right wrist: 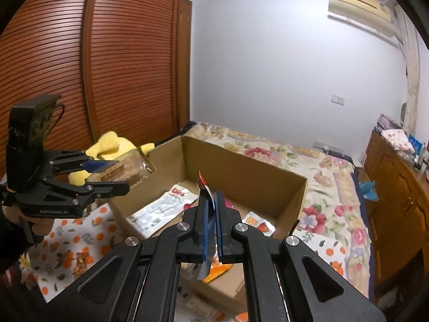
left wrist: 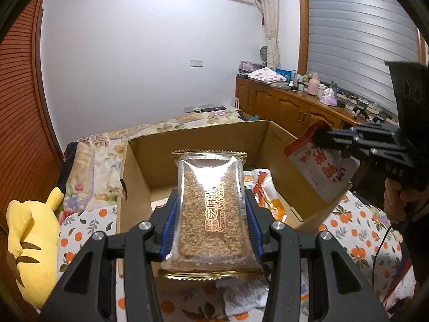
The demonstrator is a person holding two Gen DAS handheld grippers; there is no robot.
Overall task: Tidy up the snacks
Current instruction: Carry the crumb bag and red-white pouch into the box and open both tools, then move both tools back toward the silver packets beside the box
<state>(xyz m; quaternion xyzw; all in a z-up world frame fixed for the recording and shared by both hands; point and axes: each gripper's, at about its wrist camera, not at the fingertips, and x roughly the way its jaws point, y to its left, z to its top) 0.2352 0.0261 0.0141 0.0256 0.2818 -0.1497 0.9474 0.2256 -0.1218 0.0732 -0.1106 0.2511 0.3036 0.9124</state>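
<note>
Two tongs, two snacks — left tongs (left wrist: 211,212) pinch sesame bar (left wrist: 211,204), right tongs (right wrist: 211,214) pinch white pouch (left wrist: 325,171).

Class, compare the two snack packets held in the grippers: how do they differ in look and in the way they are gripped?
The sesame candy packet is clear, showing its brown bar; the white pouch is opaque with red print. The left gripper clamps the candy across its width; the right gripper pinches the pouch thin. Both hang above the cardboard box.
</note>
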